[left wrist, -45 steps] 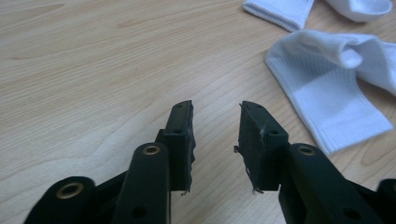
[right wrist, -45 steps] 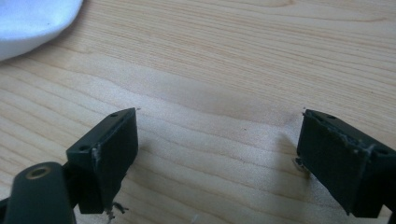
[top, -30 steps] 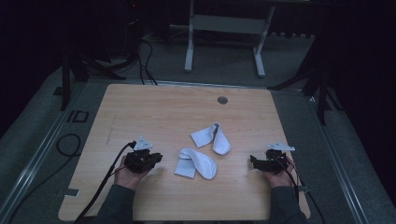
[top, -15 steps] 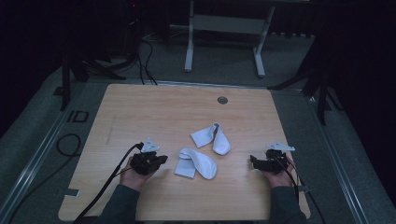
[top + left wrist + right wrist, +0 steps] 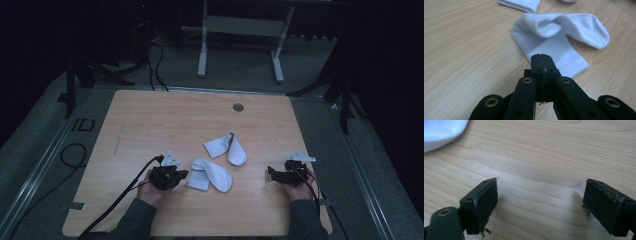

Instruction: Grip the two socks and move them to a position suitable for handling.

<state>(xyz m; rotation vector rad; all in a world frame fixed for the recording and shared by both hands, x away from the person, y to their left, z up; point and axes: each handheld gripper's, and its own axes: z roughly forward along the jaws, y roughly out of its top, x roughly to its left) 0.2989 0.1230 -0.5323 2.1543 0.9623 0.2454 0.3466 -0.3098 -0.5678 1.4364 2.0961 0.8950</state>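
1. Socks: near sock [image 5: 211, 174] lies folded on the tabletop [image 5: 150, 120], other sock [image 5: 226, 147] just behind it.
2. Left tool [image 5: 541, 58] sits pressed together, empty, just beside the near sock.
3. Right tool [image 5: 540, 200] is spread wide, well apart from the near sock.

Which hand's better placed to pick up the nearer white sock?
Left, probably. The left gripper sits right beside the nearer sock, aimed at its cuff, though its jaws are shut and must open first. The right gripper is open but stands farther off over bare table.

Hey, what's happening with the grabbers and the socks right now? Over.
Left gripper shut, empty, at near sock. Right gripper open, empty. Far sock untouched. Nothing blocking.
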